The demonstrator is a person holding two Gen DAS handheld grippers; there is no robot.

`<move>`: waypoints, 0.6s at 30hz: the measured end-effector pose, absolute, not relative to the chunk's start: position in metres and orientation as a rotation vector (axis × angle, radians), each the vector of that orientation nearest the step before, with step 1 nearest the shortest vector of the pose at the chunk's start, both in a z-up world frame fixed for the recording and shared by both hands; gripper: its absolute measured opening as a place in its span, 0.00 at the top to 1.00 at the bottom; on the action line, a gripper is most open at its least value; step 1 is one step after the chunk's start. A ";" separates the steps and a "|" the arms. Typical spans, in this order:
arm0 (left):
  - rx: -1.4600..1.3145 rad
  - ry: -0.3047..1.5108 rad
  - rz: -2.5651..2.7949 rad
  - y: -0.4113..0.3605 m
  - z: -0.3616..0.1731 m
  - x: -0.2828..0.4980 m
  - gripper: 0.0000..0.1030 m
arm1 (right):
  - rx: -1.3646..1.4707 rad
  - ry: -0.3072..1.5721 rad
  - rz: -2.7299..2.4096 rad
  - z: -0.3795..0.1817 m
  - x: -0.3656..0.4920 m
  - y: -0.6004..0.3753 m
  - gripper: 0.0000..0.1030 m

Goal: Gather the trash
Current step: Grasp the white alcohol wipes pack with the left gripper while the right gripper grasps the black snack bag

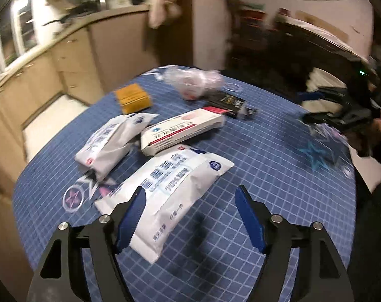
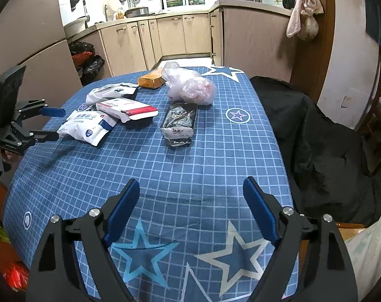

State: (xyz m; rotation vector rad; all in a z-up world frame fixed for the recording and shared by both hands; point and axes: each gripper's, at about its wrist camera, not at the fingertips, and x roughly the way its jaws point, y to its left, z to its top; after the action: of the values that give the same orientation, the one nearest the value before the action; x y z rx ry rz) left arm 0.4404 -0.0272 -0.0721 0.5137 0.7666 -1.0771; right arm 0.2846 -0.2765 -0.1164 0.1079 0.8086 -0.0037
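Left gripper (image 1: 189, 201) wide open, empty, at near wipes pack (image 1: 165, 188); centre pack before closing. Right gripper (image 2: 191, 193) open, empty.

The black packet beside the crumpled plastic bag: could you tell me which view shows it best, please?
The right wrist view: the black packet lies whole and sharp mid-table. The left wrist view shows it far off and blurred.

Blue grid tablecloth (image 2: 190, 166) with stars, beige kitchen cabinets (image 2: 180, 34), black coat (image 2: 323, 151)
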 end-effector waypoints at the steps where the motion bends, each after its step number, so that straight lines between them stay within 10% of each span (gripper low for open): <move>1: 0.520 0.776 -1.090 -0.029 -0.072 0.445 0.26 | 0.111 0.813 -0.004 -0.117 0.286 -0.277 0.20; 18: 0.724 0.855 -1.201 -0.048 -0.107 0.492 0.09 | 0.097 0.881 0.018 -0.138 0.330 -0.271 0.09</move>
State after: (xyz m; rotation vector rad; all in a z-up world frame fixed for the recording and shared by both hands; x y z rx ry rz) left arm 0.4919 -0.0478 -0.1065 0.7244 0.8555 -1.2007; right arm 0.3304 -0.2711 -0.1375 0.0965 0.8814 0.0184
